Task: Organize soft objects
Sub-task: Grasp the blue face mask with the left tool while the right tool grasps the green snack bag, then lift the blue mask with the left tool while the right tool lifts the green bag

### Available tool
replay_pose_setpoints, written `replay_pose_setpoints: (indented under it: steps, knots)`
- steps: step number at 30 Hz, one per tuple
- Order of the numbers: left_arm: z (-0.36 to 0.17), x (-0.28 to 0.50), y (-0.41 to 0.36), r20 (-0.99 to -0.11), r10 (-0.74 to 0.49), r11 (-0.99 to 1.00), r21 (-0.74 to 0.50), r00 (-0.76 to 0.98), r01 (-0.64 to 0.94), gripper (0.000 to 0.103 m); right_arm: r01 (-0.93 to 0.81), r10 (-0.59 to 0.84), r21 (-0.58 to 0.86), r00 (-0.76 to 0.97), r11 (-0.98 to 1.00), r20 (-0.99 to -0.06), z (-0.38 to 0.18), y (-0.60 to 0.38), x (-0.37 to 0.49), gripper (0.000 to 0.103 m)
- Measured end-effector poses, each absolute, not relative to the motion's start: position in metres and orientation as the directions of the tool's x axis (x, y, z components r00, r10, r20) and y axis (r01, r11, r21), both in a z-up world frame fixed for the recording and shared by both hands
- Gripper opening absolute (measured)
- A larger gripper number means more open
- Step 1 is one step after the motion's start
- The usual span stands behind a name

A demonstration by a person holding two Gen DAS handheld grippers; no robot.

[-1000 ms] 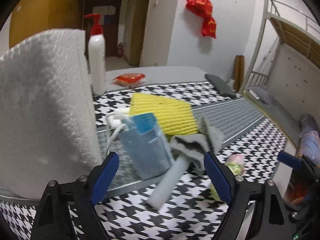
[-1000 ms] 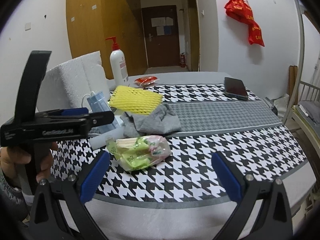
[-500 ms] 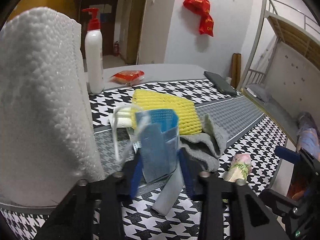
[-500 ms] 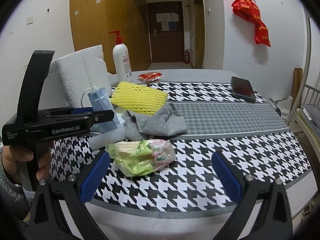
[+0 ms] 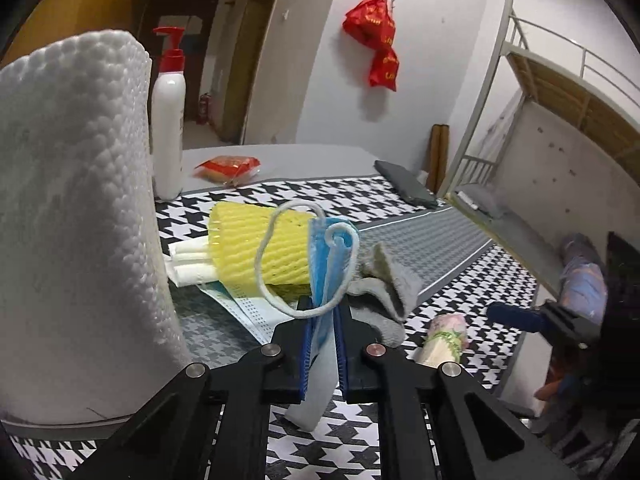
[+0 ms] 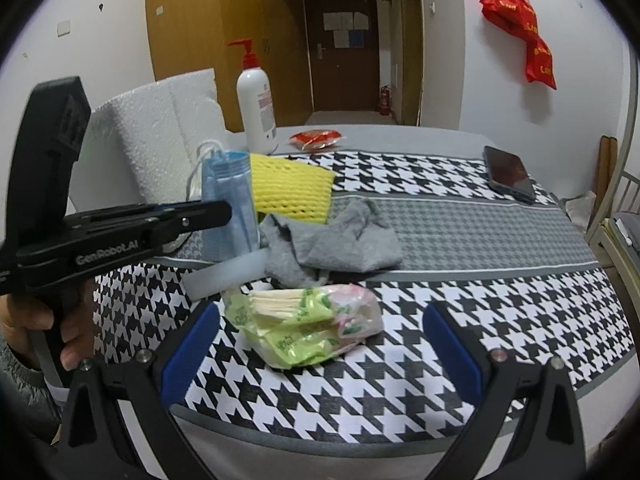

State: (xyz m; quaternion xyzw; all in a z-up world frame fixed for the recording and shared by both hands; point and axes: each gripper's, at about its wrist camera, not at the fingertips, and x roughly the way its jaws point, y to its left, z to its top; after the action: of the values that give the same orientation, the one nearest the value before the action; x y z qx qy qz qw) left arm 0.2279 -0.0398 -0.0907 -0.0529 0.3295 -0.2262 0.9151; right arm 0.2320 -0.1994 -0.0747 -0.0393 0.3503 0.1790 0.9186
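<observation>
We see the left gripper (image 5: 323, 332), whose jaws have just been closing, pinching the blue face mask (image 5: 326, 264) upright near the table's (image 6: 460, 320) left edge. Right of it lie the yellow foam net (image 6: 290, 192) and grey cloth (image 6: 340, 240). The right gripper (image 6: 320, 344) stands spread above the tissue pack (image 6: 304, 326) at the front edge.
</observation>
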Motion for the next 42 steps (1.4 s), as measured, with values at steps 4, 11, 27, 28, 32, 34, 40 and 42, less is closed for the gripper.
replay_pose_setpoints:
  steps: [4,11,27,28,32,34,40,42]
  knots:
    - [-0.086,0.224,-0.035,-0.540,-0.502,0.865,-0.291,0.676,0.409,0.011,-0.357,0.297,0.052,0.678,0.933,-0.672,-0.078,-0.195,0.236,0.103]
    - [-0.082,0.219,-0.035,-0.506,-0.536,0.844,-0.306,0.676,0.440,0.011,-0.368,0.304,0.057,0.658,0.928,-0.689,-0.082,-0.187,0.245,0.094]
    - [-0.077,0.215,-0.040,-0.496,-0.548,0.836,-0.291,0.673,0.466,0.011,-0.382,0.310,0.066,0.625,0.922,-0.716,-0.088,-0.188,0.243,0.065]
    - [-0.076,0.214,-0.041,-0.491,-0.551,0.834,-0.288,0.675,0.471,0.011,-0.381,0.302,0.055,0.627,0.923,-0.718,-0.088,-0.187,0.244,0.065]
    - [-0.072,0.210,-0.041,-0.468,-0.557,0.830,-0.278,0.686,0.483,0.011,-0.367,0.297,0.058,0.641,0.928,-0.708,-0.083,-0.191,0.242,0.065]
    - [-0.068,0.209,-0.042,-0.454,-0.569,0.821,-0.284,0.685,0.495,0.011,-0.357,0.298,0.063,0.656,0.932,-0.694,-0.076,-0.195,0.238,0.065]
    - [-0.065,0.197,-0.038,-0.468,-0.519,0.854,-0.255,0.715,0.453,0.011,-0.334,0.282,0.053,0.686,0.941,-0.671,-0.064,-0.204,0.224,0.065]
    - [-0.068,0.193,-0.037,-0.489,-0.465,0.885,-0.225,0.738,0.408,0.014,-0.325,0.277,0.054,0.693,0.944,-0.666,-0.063,-0.207,0.219,0.065]
